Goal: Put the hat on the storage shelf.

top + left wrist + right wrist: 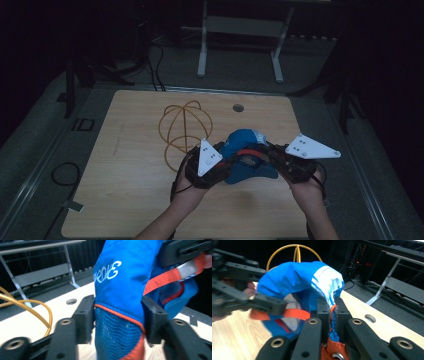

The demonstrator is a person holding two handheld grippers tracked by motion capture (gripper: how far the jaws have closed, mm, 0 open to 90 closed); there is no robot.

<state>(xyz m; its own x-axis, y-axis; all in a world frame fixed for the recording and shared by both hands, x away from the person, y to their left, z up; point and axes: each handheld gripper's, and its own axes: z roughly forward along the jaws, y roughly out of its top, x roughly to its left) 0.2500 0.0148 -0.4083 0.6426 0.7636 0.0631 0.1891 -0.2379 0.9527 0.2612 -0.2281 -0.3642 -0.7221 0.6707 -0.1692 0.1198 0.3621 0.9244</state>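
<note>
A blue cap (245, 150) with orange trim and mesh lining is held just above the wooden table (125, 195), between both grippers. My left gripper (226, 164) pinches its left side; in the left gripper view the cap (120, 277) bulges between the jaws of that gripper (117, 318), which press on its fabric. On the cap's right edge my right gripper (269, 156) is clamped. In the right gripper view this gripper (332, 311) is shut on the orange-edged rim of the cap (294, 280), and the left gripper (249, 300) holds the far side.
A gold wire frame of crossed hoops (182, 127) stands on the table just behind the cap, to its left. A round hole (238, 107) is near the table's far edge. Beyond the table stands a white metal stand (240, 30).
</note>
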